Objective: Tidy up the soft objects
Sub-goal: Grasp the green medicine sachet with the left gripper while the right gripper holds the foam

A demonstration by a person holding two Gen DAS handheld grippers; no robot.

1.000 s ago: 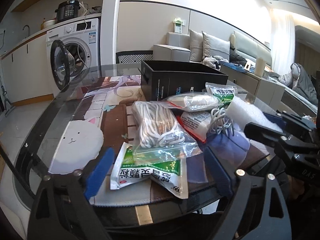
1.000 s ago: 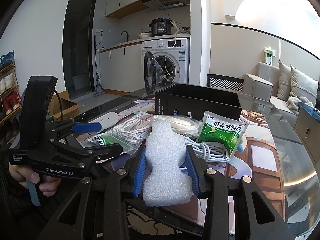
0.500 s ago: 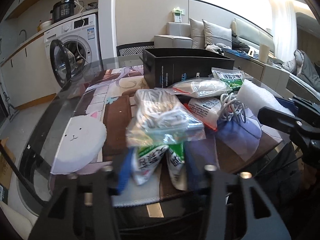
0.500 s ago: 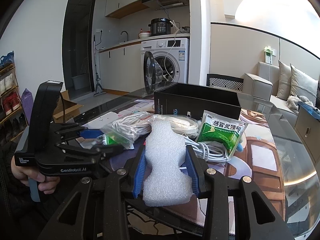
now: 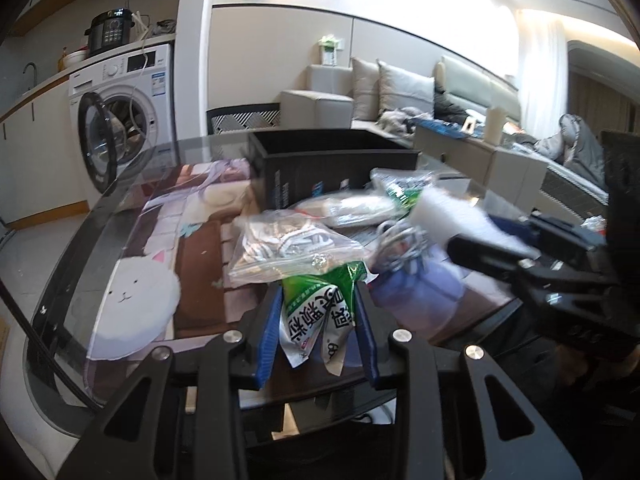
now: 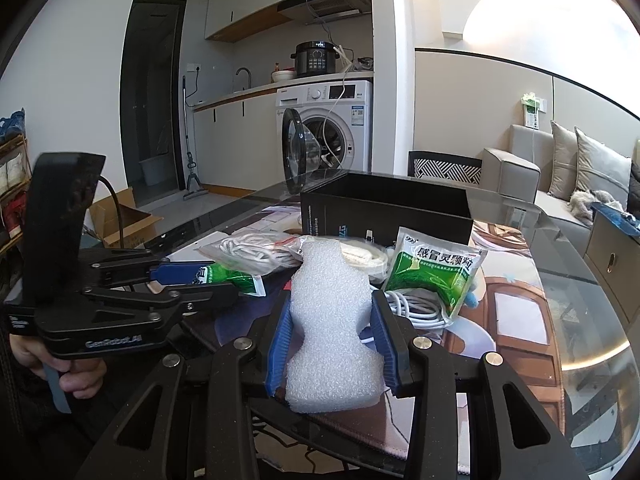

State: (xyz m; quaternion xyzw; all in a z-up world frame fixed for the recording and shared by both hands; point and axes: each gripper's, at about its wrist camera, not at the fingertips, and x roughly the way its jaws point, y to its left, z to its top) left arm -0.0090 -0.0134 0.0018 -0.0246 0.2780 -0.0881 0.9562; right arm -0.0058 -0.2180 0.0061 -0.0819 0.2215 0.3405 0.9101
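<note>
My left gripper is shut on a green and white sachet, crumpled between its blue pads and lifted slightly off the table. A clear bag of white cord rests on the sachet's far end. My right gripper is shut on a white foam block, which stands upright between its pads. In the right wrist view the left gripper shows at the left with the green sachet in it. An open black box stands behind the pile, also seen as the black box in the left wrist view.
On the glass table lie a second green sachet, a coiled white cable and another clear bag. A round white cat mat lies at the left. A washing machine and a sofa stand behind.
My left gripper closed on the green sachet and lifted it a little, crumpling it and tilting the bag of cord. The right gripper and the foam block stayed still.
</note>
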